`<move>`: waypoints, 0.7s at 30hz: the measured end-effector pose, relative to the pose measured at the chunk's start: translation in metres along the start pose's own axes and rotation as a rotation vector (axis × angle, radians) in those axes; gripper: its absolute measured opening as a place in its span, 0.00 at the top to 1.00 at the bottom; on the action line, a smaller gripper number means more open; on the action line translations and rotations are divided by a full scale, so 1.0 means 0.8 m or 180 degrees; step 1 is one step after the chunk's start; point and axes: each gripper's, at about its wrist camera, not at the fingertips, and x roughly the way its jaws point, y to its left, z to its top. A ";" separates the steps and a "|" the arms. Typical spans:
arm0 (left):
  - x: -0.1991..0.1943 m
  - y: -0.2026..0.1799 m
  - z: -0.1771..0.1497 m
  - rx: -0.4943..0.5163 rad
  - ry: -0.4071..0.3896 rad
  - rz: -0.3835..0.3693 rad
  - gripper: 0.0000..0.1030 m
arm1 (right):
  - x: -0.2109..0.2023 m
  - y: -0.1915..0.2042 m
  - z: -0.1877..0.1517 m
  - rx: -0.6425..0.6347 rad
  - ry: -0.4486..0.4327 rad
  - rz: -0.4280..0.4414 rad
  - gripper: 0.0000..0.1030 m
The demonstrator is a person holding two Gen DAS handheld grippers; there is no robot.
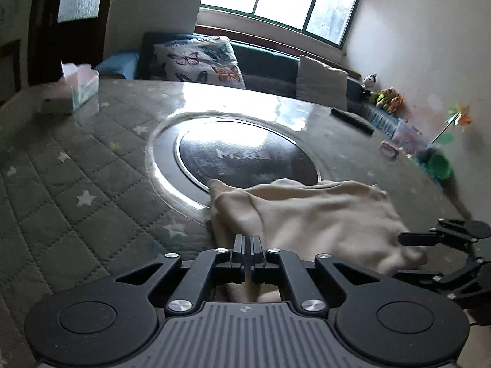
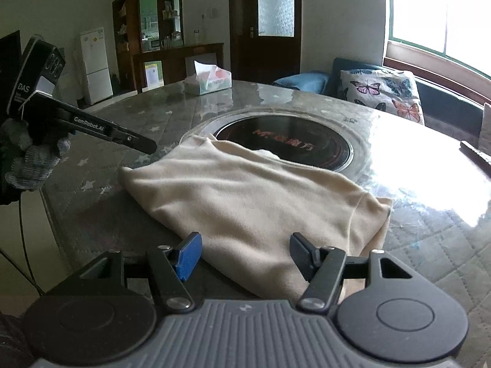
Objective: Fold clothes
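Item: cream garment [image 2: 245,202], folded, lying on bench [image 2: 429,245] partly over round hob [image 2: 285,144]. Left tool [image 1: 248,254] clenched, apparently empty; right tool [image 2: 245,253] released over near edge. Risk: one-sided pull drags the fold askew.

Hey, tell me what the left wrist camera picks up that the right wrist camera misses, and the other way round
Left wrist only: a white cushion, toys along the wall, and a green cup at the table's right edge.

Right wrist only: a white fridge, wooden shelving, and the gloved hand carrying the left gripper.

Both: the cream garment, round black hotplate, tissue box, butterfly pillow, quilted table.
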 end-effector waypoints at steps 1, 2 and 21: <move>0.003 0.000 0.000 -0.0024 0.0023 -0.0022 0.94 | -0.001 0.000 0.001 -0.0009 -0.0007 -0.0009 0.37; 0.006 -0.001 -0.001 -0.0045 0.0047 -0.0032 0.90 | -0.002 0.000 0.001 -0.0015 -0.0008 -0.0016 0.37; -0.001 -0.026 -0.005 0.0191 -0.0082 0.0036 0.95 | -0.011 -0.007 -0.016 0.0067 0.0092 -0.0111 0.37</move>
